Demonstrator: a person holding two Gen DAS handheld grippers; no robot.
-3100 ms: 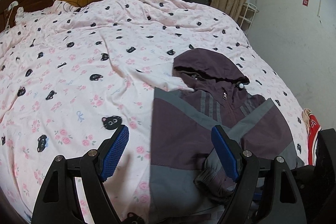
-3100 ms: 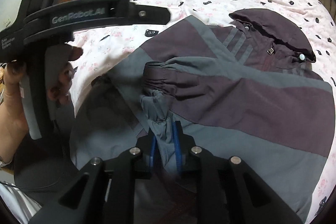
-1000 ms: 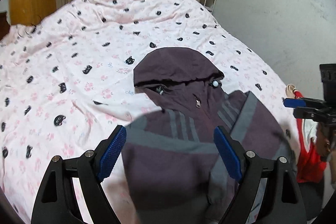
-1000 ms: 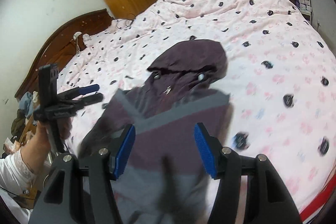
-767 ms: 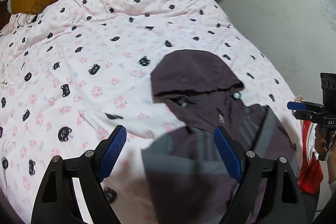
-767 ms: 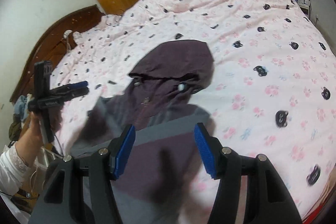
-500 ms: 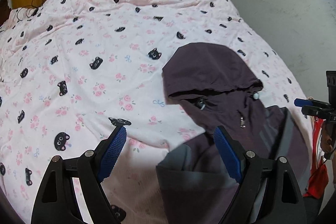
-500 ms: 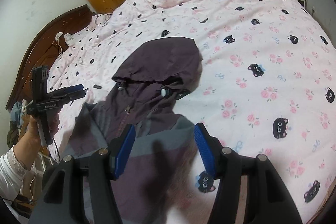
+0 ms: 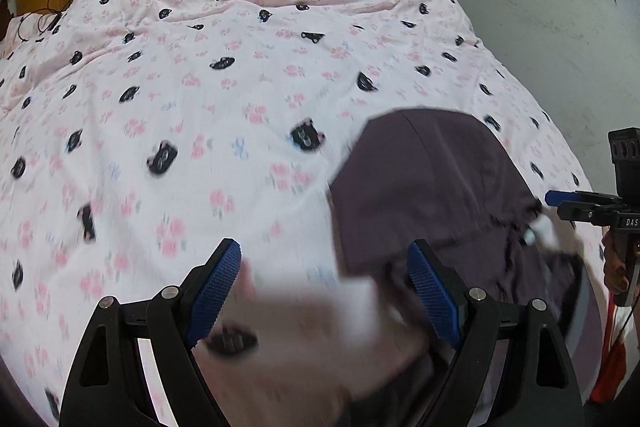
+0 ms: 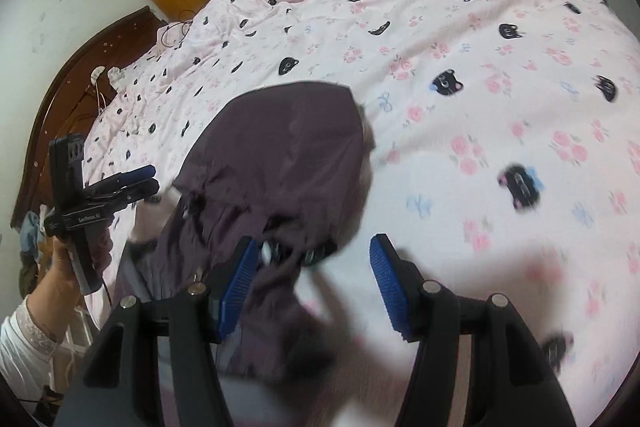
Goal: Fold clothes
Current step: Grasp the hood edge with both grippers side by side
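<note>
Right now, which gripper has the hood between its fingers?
Neither grips it. The right gripper is open with the hood's opening at its left finger; the left gripper mostly frames the duvet.

The left gripper point(image 9: 324, 289) has two black plastic arms, each with cut-out slots and silver screw heads on top. Its fingers point(image 9: 216, 285) carry bright blue pads with a fine ribbed texture. The right gripper point(image 10: 314, 285) is built the same: black arms, silver screws, blue ribbed pads. Seen from the side in the right wrist view, the left one has a black boxy top block with small round holes, a straight grey-black handle, and white lettering along its body, too small to read fully. A thin dark cable point(image 10: 107, 291) trails from the handle's base. The person wears a white sleeve point(image 10: 20, 343) with a lace cuff.
</note>
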